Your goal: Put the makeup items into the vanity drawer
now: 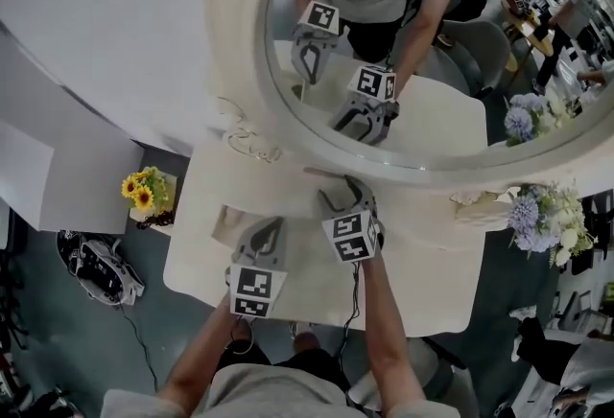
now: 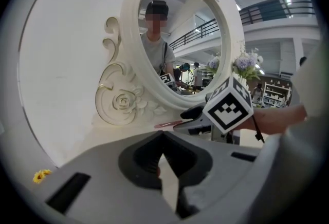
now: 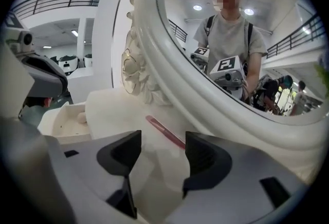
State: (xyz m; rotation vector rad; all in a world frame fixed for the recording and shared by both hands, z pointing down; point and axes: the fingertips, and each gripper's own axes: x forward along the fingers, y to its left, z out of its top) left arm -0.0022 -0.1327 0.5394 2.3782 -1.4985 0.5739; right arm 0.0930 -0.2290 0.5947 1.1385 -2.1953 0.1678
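Note:
A slim pink makeup stick [image 1: 321,173] lies on the cream vanity top [image 1: 422,272], close under the round mirror's frame. My right gripper [image 1: 347,190] stands open just short of it. In the right gripper view the stick [image 3: 165,133] lies beyond the wide-apart jaws [image 3: 162,151], and nothing is between them. My left gripper [image 1: 266,236] hovers over the open drawer [image 1: 223,220] at the table's left and looks shut [image 2: 163,135], with nothing clearly in it. The drawer [image 3: 59,115] holds a small pale item [image 3: 79,117]. The left gripper view shows the stick [image 2: 167,124] beside the right gripper [image 2: 187,117].
The big round mirror [image 1: 403,52] with its thick carved frame [image 2: 123,102] rises just behind the stick. Yellow flowers [image 1: 144,191] stand left of the table. Purple and white flowers [image 1: 542,220] sit at its right end. A bag [image 1: 96,267] lies on the floor at left.

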